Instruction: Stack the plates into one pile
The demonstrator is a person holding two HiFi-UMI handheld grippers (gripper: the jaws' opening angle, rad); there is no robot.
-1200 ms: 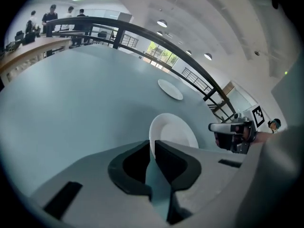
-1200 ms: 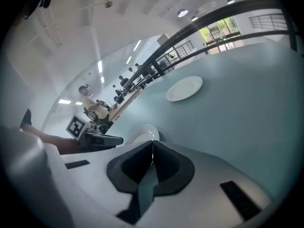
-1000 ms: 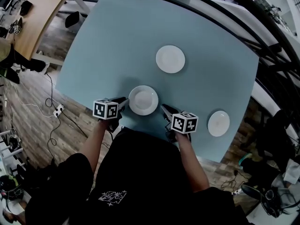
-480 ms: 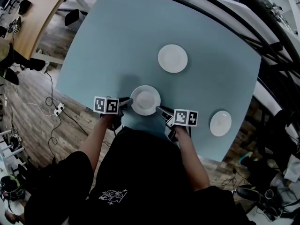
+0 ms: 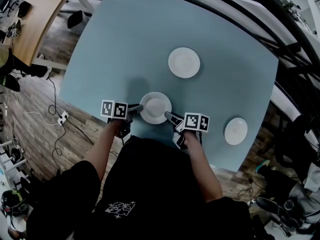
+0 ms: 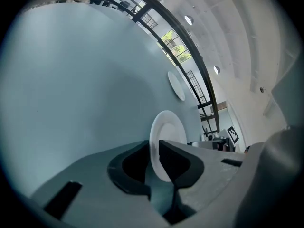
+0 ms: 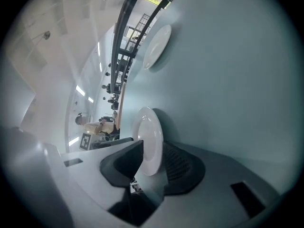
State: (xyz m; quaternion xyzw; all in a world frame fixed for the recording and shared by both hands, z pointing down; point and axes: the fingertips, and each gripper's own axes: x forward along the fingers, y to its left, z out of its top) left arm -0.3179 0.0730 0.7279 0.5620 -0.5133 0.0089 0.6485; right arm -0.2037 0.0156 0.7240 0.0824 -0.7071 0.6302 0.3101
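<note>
Three white plates lie apart on the pale blue table (image 5: 125, 44). The near plate (image 5: 155, 107) is between my two grippers. My left gripper (image 5: 136, 109) is shut on its left rim, and the plate (image 6: 168, 132) stands edge-on between the pads of that gripper (image 6: 154, 158). My right gripper (image 5: 169, 116) has the right rim, and its jaws have just been closing with the plate (image 7: 148, 137) between them. The pads of this gripper (image 7: 152, 167) now press on the rim. A second plate (image 5: 184, 62) lies farther back, a third plate (image 5: 235, 130) at the right.
The table's near edge runs just under both grippers, with the person's dark clothing below it. A wooden desk (image 5: 35, 19) stands at the far left over a plank floor with cables. Black railings curve along the table's far and right sides.
My right gripper has moved in to the near plate's right rim and rolled, and its marker cube has turned. The left gripper has rolled a little and stays at the left rim.
</note>
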